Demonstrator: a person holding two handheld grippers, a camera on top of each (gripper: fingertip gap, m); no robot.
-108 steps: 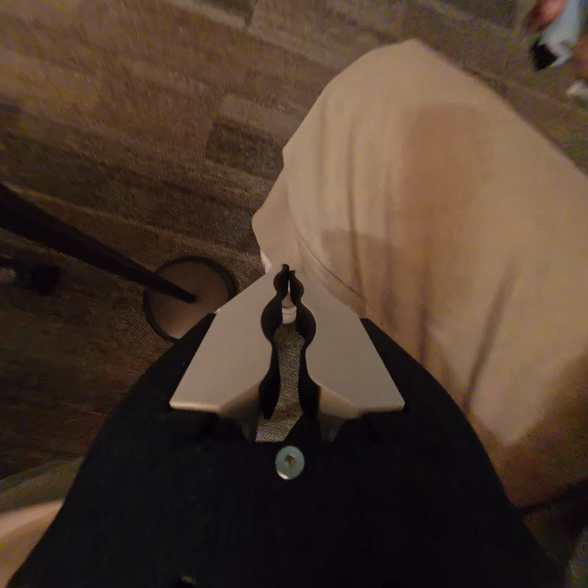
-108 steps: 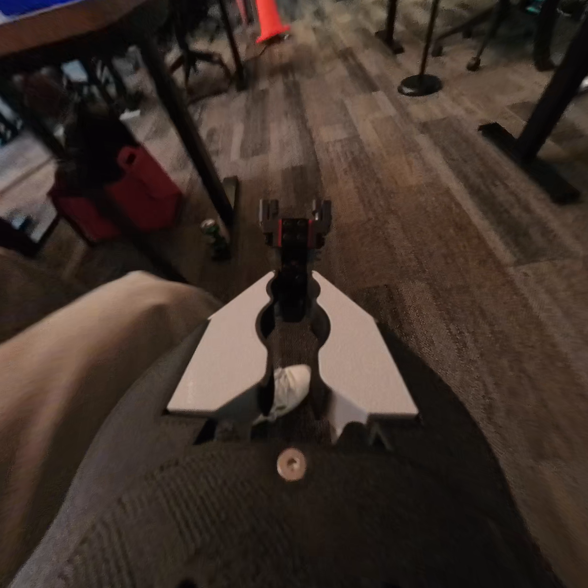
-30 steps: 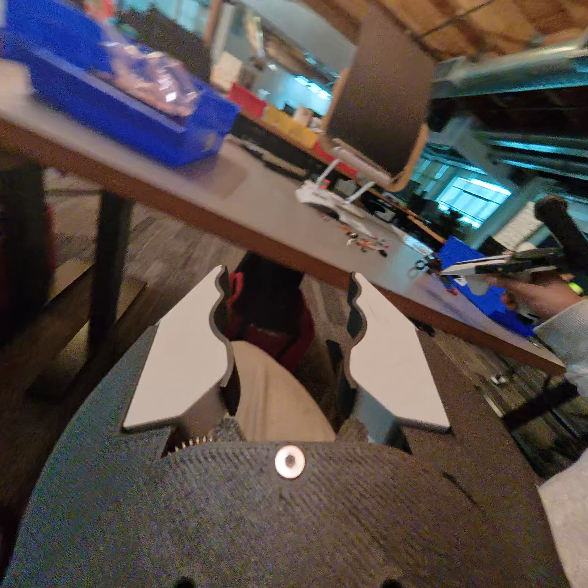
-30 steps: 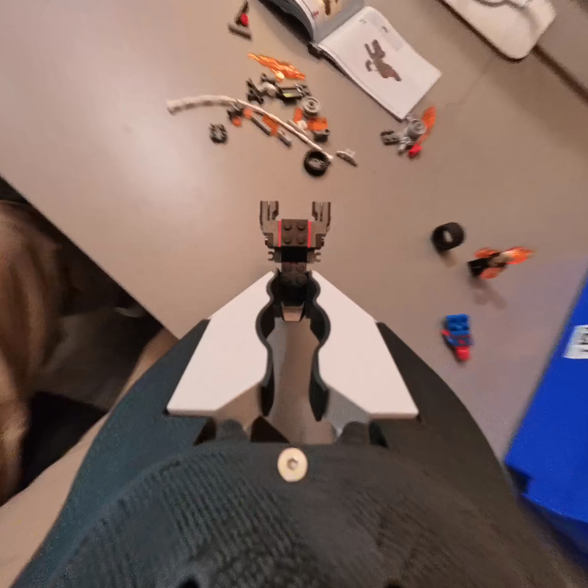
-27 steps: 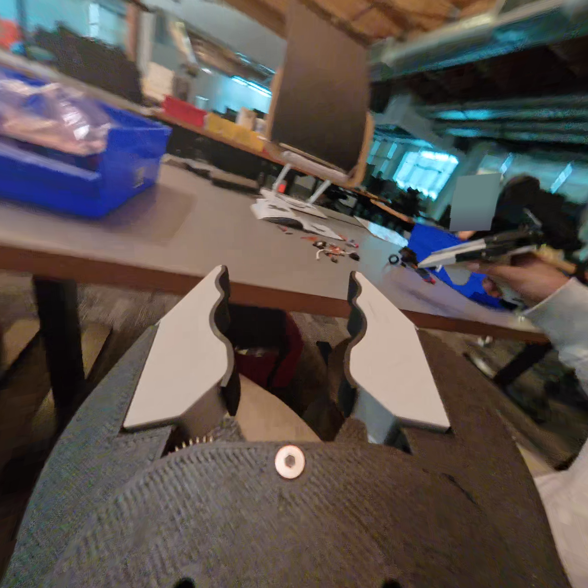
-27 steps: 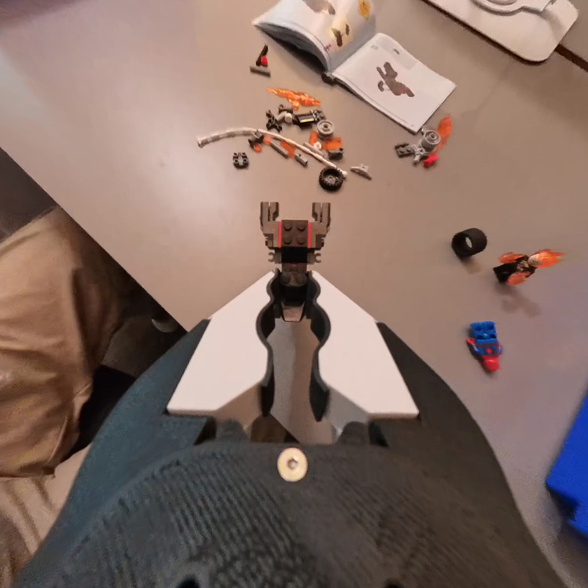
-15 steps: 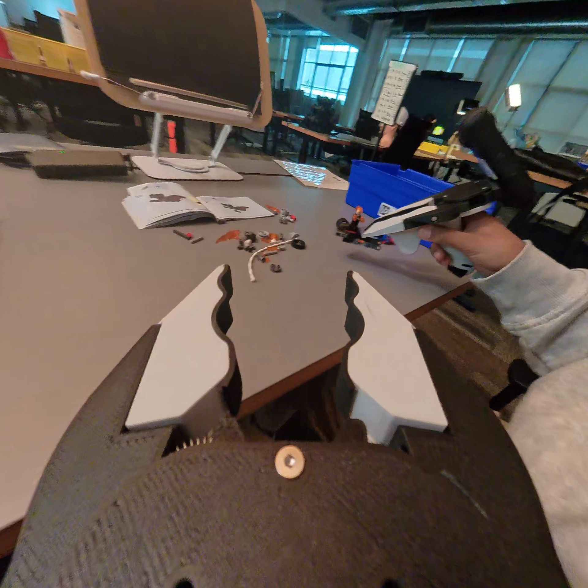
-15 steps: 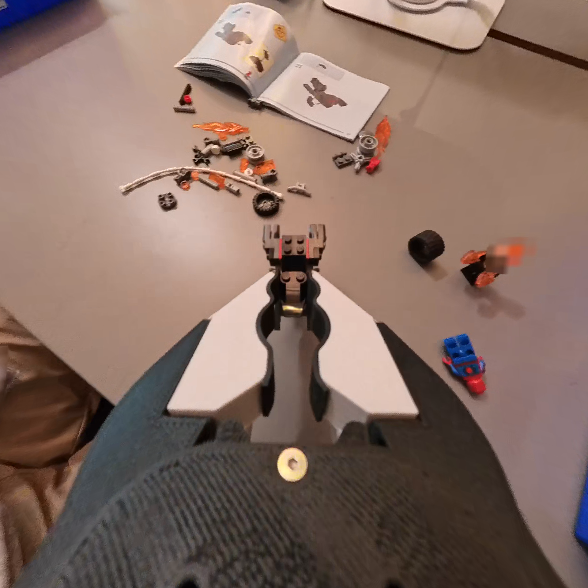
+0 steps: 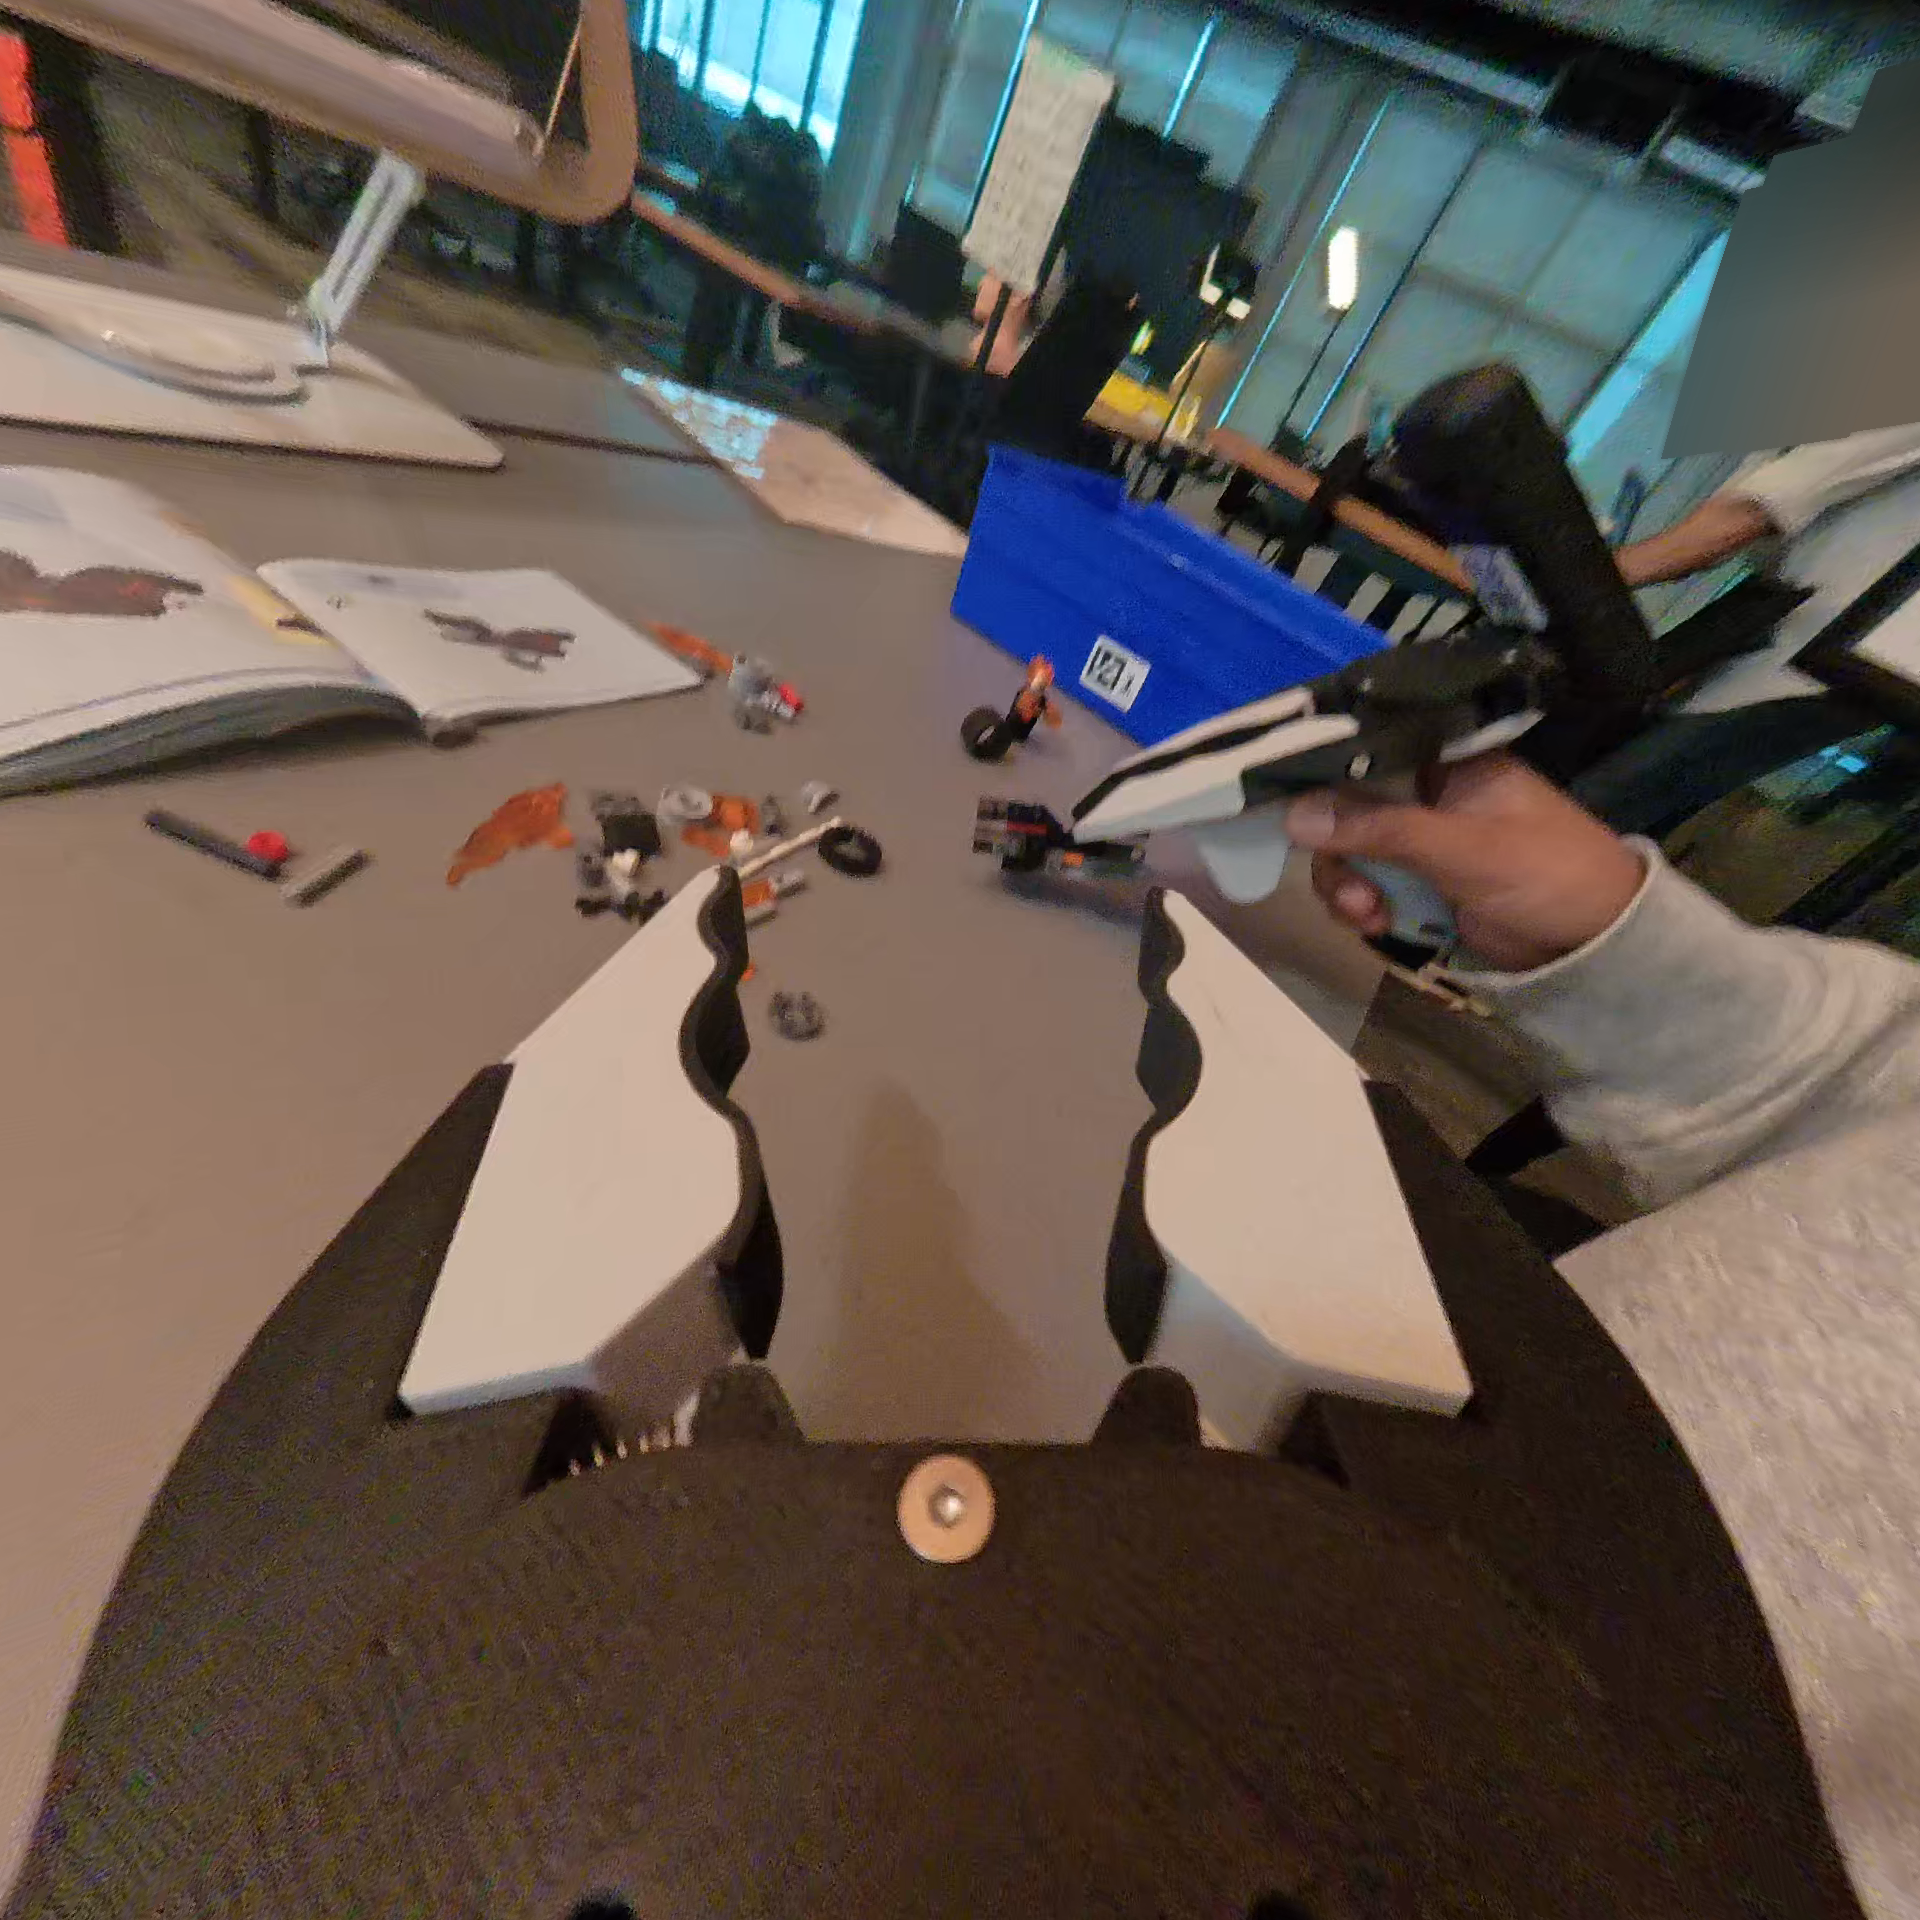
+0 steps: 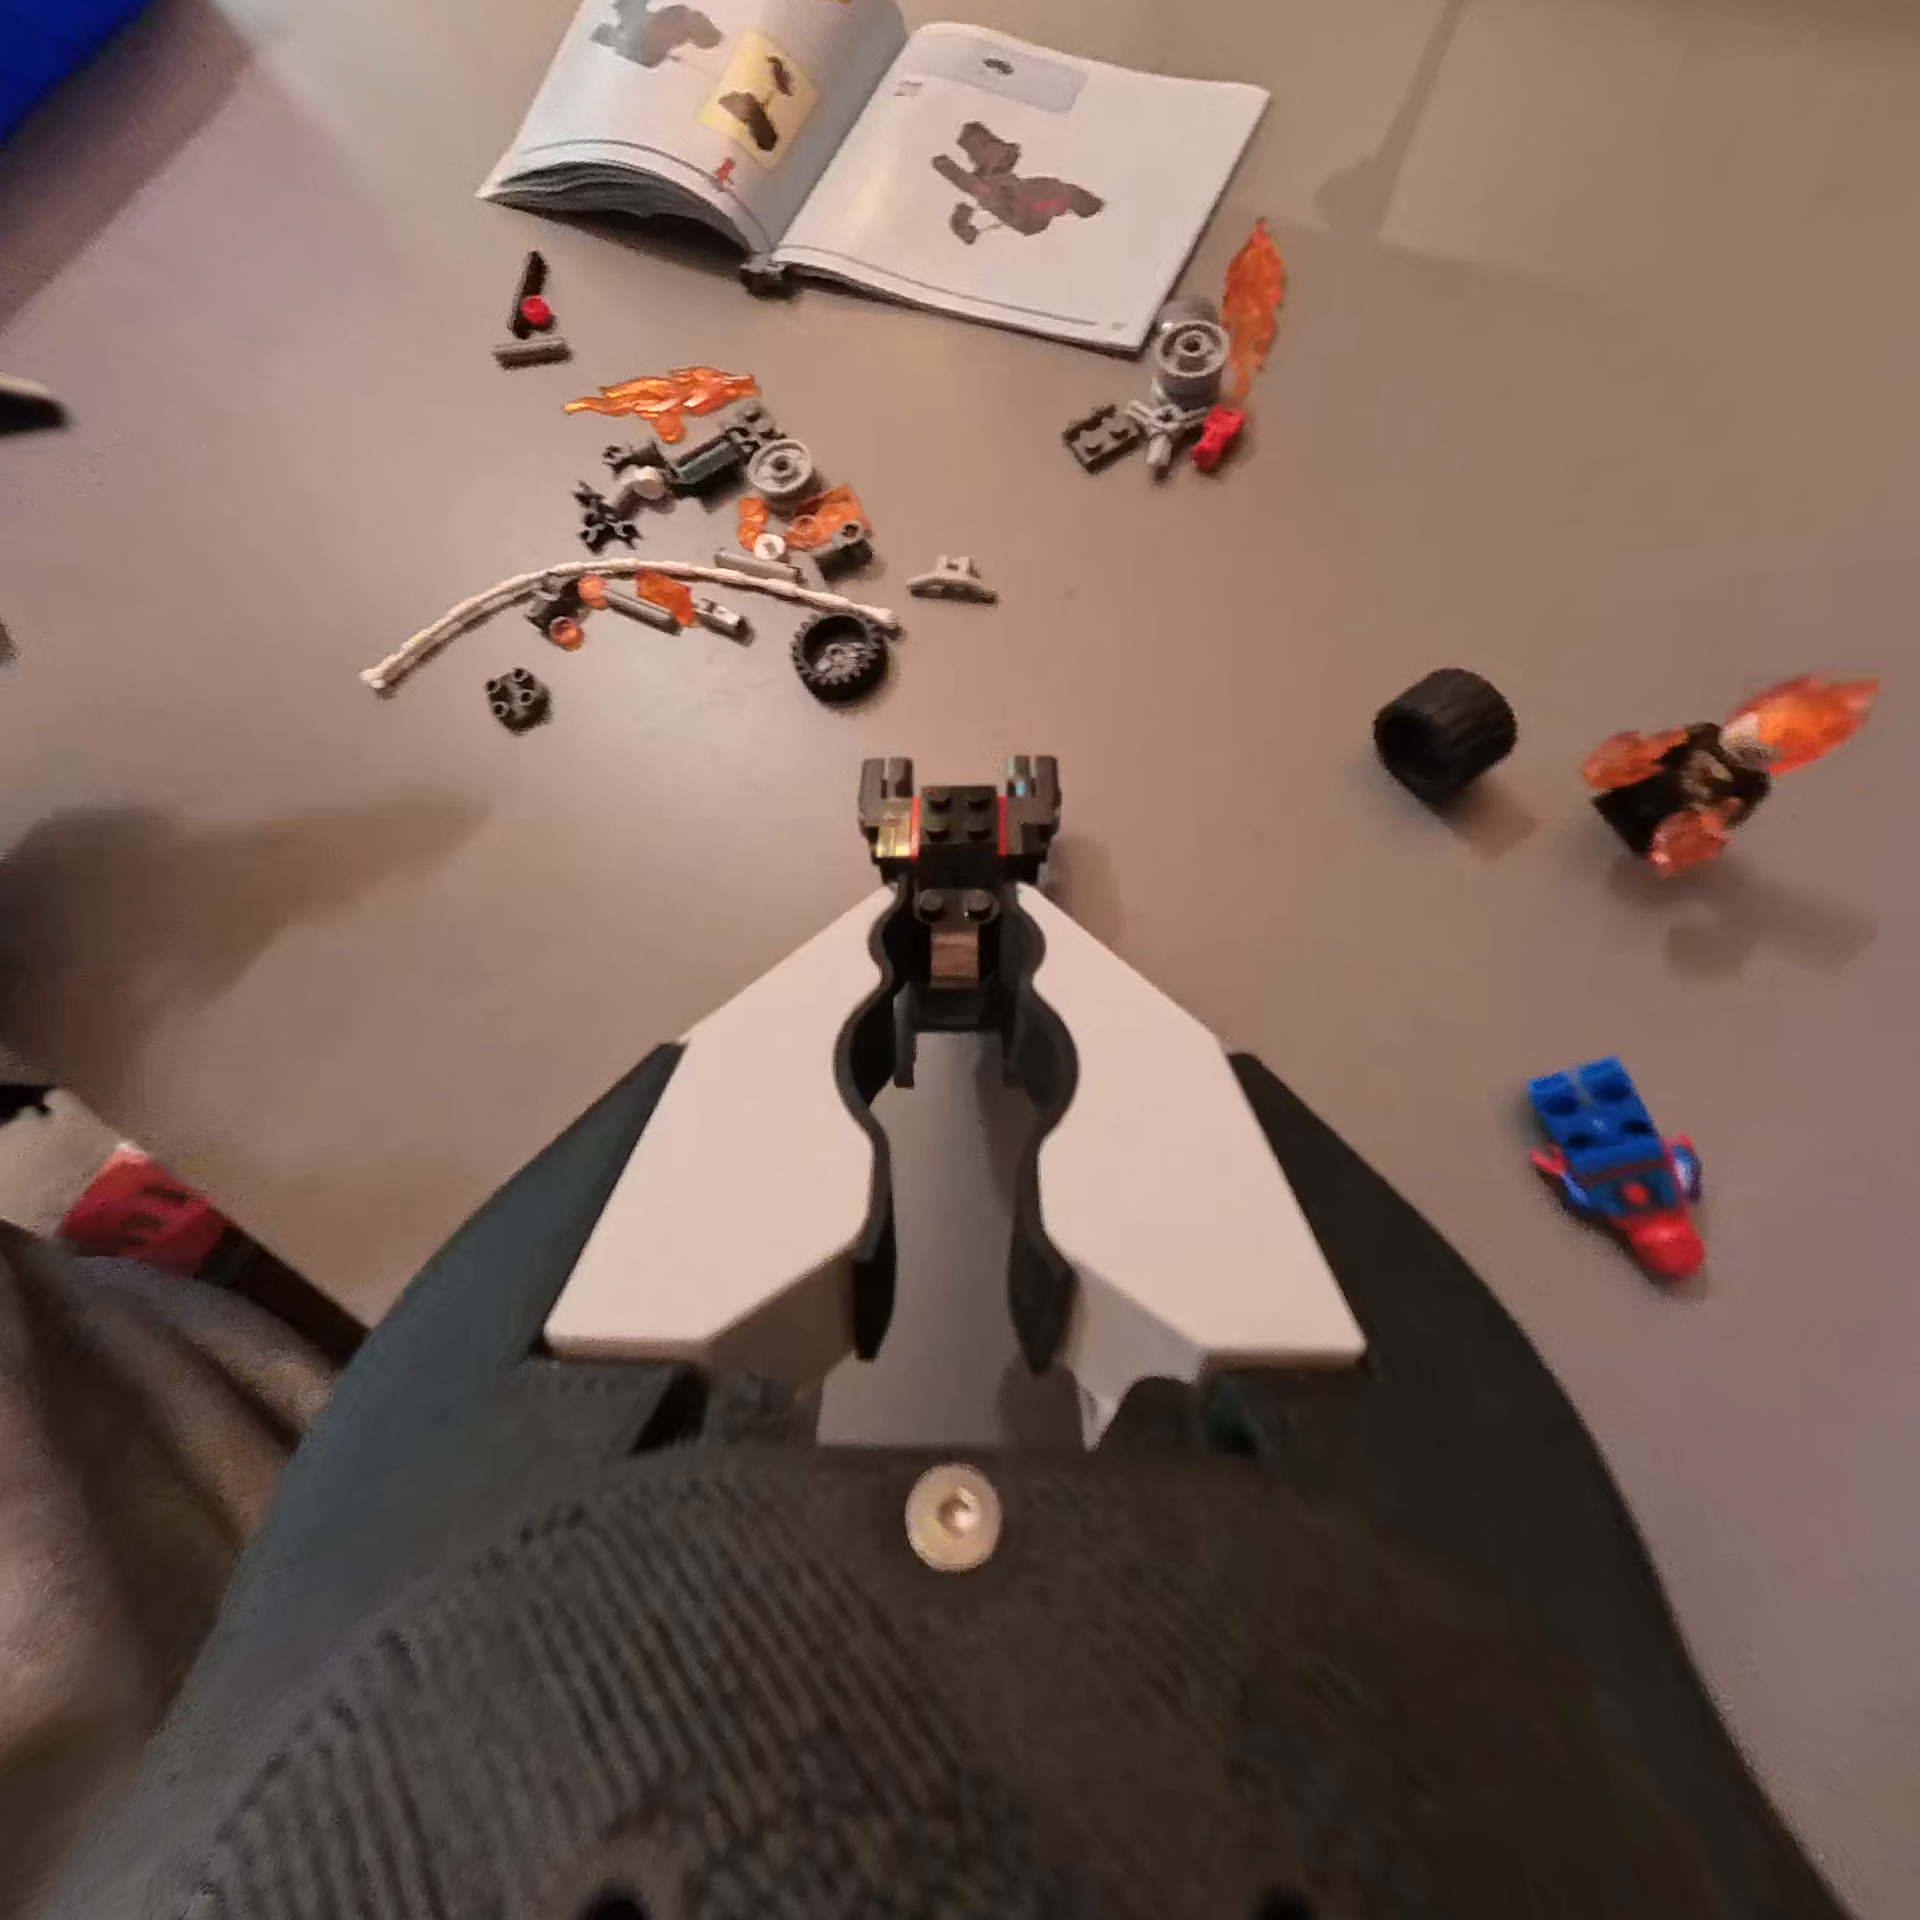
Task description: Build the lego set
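Note:
My right gripper (image 10: 958,904) is shut on a small black and red lego assembly (image 10: 958,821) and holds it low over the grey table (image 10: 260,883). In the left wrist view the same gripper (image 9: 1091,821) holds the assembly (image 9: 1023,831) close to the tabletop. My left gripper (image 9: 940,914) is open and empty above the near part of the table. Loose lego parts (image 10: 717,520) lie ahead: a small black wheel (image 10: 842,649), a white string (image 10: 613,587), an orange flame piece (image 10: 665,395). They also show in the left wrist view (image 9: 675,831).
An open instruction booklet (image 10: 883,156) lies at the far side. A wide black tyre (image 10: 1444,732), a flame minifigure (image 10: 1704,774) and a blue-red minifigure (image 10: 1621,1179) lie to the right. A blue bin (image 9: 1132,603) stands beyond them. A white stand base (image 9: 208,384) sits far left. The gap from one gripper's tips to the other's is roughly 20 cm. The left gripper is farther from the small black wheel (image 10: 842,649), some 15 cm, than the right, some 8 cm. It is also in sight in the left wrist view (image 9: 855,846). Between my left fingertips and the orange flame piece (image 10: 665,395) there is roughly 12 cm. Seen from the left wrist view (image 9: 520,828) as well.
Both grippers came up from under the table to above it. The left one, earlier shut on a small white piece, is now open and empty. The right one has lowered the assembly towards the table.

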